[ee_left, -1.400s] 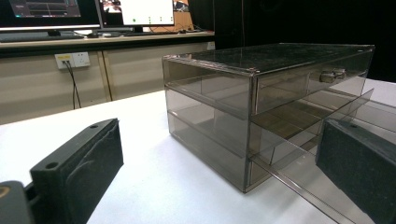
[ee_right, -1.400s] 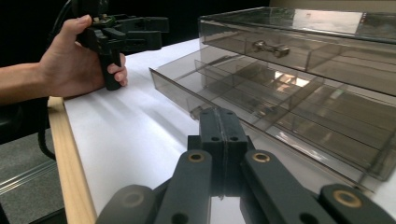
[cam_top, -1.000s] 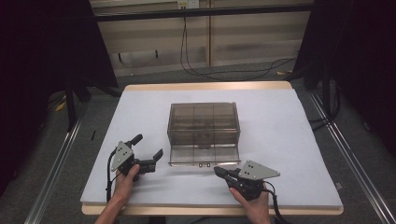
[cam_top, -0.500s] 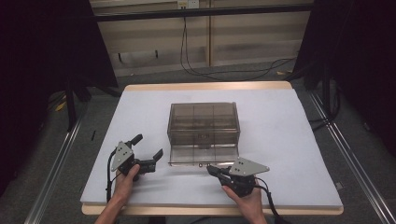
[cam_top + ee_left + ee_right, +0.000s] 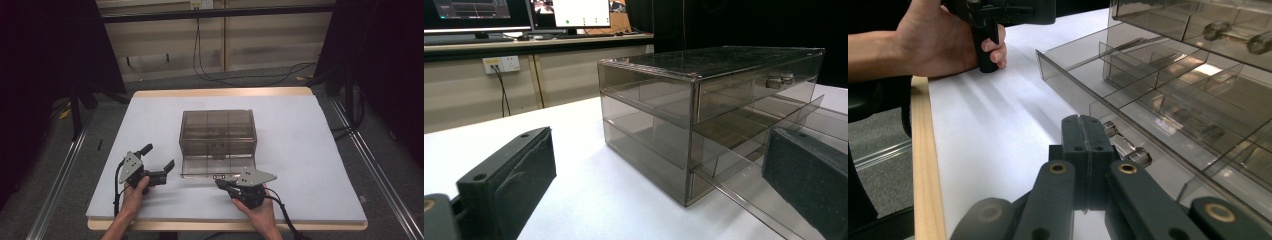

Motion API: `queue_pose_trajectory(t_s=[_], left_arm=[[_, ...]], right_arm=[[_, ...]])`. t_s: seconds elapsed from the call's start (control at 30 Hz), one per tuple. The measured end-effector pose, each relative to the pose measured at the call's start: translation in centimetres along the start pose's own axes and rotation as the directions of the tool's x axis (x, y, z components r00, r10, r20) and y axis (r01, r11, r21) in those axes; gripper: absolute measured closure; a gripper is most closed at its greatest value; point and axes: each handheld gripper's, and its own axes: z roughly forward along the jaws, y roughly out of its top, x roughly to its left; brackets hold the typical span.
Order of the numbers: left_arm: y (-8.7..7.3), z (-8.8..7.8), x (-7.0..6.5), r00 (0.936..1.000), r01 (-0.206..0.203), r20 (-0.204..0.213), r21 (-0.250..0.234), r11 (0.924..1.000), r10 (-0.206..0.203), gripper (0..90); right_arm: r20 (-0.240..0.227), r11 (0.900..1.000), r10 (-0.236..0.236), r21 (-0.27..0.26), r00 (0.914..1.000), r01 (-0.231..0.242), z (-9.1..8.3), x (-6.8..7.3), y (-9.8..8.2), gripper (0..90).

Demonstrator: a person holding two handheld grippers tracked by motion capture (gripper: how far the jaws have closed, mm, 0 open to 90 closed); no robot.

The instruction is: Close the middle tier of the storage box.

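A smoked clear-plastic drawer cabinet [image 5: 218,131] stands mid-table, and its bottom drawer [image 5: 218,169] is pulled out toward me. My right gripper [image 5: 221,183] lies low at the drawer's front edge. In the right gripper view its jaws are pressed flat together [image 5: 1083,134] with nothing between them, and the drawer's small metal knob [image 5: 1128,148] sits just to their right. My left gripper [image 5: 159,156] rests on the table left of the drawer, held upright by the hand. Its pads [image 5: 509,175] stand wide apart and empty, facing the cabinet [image 5: 704,115].
The white tabletop [image 5: 310,150] has a wooden front edge [image 5: 923,165]. The drawer holds divider walls [image 5: 1148,75]. Cables [image 5: 210,75] lie on the floor beyond the table, metal rails [image 5: 60,170] run along both sides, and monitors [image 5: 579,12] sit on a far desk.
My right gripper has slid left along the drawer's front edge, toward its middle. The left gripper and the cabinet have stayed where they were.
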Motion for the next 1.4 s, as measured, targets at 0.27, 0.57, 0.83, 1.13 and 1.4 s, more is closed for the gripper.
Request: queue_pose_trajectory(t_s=[0.27, 0.57, 0.83, 1.13, 1.4], left_arm=[[0.0, 0.0, 0.0, 1.0000, -0.001, 0.000, 0.000, 1.0000, 0.001, 0.8], [0.0, 0.0, 0.0, 1.0000, 0.000, 0.001, 0.000, 1.0000, 0.000, 0.8], [0.0, 0.0, 0.0, 1.0000, 0.001, 0.001, -0.001, 1.0000, -0.001, 0.8], [0.0, 0.0, 0.0, 1.0000, -0.001, 0.001, 0.000, 1.0000, 0.001, 0.8], [0.0, 0.0, 0.0, 1.0000, 0.001, 0.000, 0.000, 1.0000, -0.001, 0.8]], right_arm=[[0.001, 1.000, 0.002, 0.024, 1.0000, -0.002, 0.6, -0.1, -0.2, 90.0], [0.006, 0.999, 0.000, 0.044, 1.0000, 0.000, 0.8, -0.3, -0.2, 90.0], [0.024, 0.998, -0.006, 0.066, 0.9997, 0.004, 1.1, -0.5, -0.3, 90.0], [0.027, 0.997, 0.003, 0.074, 0.9996, -0.005, 1.2, -0.6, -0.2, 90.0], [0.033, 0.997, -0.004, 0.075, 0.9995, 0.002, 1.4, -0.7, -0.1, 90.0]])
